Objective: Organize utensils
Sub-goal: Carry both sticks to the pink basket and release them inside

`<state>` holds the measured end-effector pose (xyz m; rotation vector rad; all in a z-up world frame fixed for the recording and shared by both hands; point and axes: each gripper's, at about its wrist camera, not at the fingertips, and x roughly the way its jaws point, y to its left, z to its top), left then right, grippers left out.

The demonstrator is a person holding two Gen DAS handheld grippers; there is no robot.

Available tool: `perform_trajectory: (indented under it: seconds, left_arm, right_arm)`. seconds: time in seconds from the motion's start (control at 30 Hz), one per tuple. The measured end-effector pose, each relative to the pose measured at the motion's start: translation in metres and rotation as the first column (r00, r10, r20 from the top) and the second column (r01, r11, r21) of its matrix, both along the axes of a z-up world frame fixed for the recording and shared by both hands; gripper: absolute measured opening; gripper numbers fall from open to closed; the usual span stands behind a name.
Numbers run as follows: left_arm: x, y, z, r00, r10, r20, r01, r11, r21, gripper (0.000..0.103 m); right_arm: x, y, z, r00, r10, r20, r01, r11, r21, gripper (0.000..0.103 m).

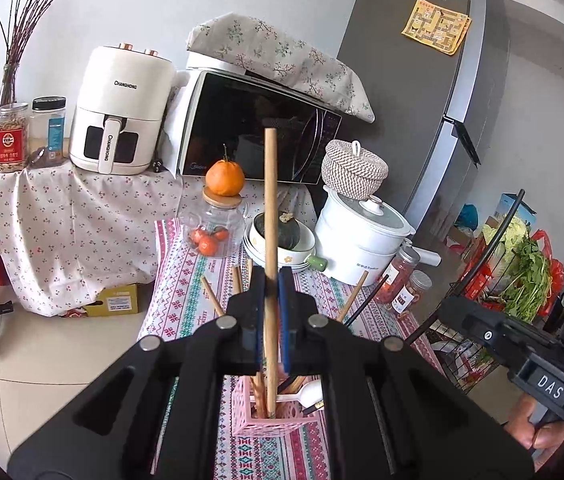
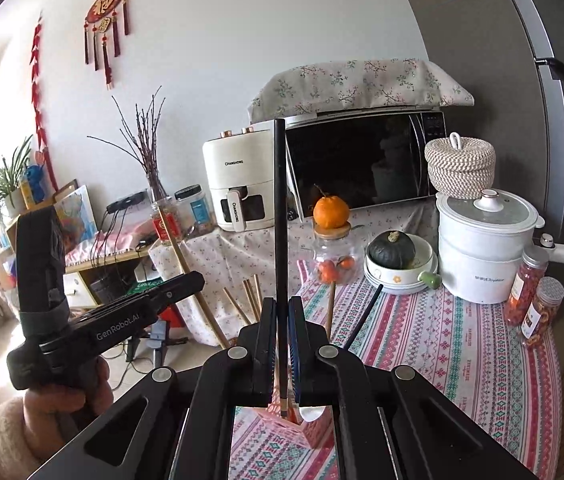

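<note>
A wooden chopstick [image 1: 270, 216] is gripped upright by the closed left claw [image 1: 272, 280] above the pink utensil basket [image 1: 274, 420] on the bench [image 1: 186, 292]; a black chopstick [image 2: 280, 216] is clamped upright in the right claw [image 2: 281, 312].

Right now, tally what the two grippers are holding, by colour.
wooden chopstick: 1, clamped in the left gripper
black chopstick: 1, clamped in the right gripper
Total: 2
</note>
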<state>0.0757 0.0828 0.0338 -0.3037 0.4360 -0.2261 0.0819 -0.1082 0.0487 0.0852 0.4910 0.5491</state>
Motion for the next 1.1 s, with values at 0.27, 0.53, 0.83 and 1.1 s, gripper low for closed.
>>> perform_trajectory:
  seconds: [0.27, 0.53, 0.83, 1.1]
  left_arm:
    - [0.011, -0.009, -0.013, 0.999, -0.017, -0.044, 0.018, 0.999, 0.038, 0.007]
    - [0.024, -0.015, -0.034, 0.987, -0.047, -0.152, 0.056, 0.997, 0.054, 0.008]
    - [0.012, -0.007, -0.026, 0.989, -0.019, -0.149, 0.026, 0.999, 0.044, 0.073]
    - [-0.014, -0.013, -0.035, 0.96, 0.049, -0.276, -0.025, 0.995, 0.092, 0.102]
  right_arm:
    - [0.009, 0.014, -0.014, 1.0, -0.003, -0.016, 0.002, 0.998, -0.055, 0.006]
    - [0.021, 0.031, -0.037, 0.996, 0.01, -0.084, -0.021, 0.992, -0.126, 0.006]
    - [0.018, 0.005, -0.027, 0.994, 0.009, -0.106, -0.011, 1.0, -0.012, 0.036]
    - [-0.006, -0.034, -0.013, 0.975, -0.181, -0.125, 0.178, 0.983, -0.037, 0.09]
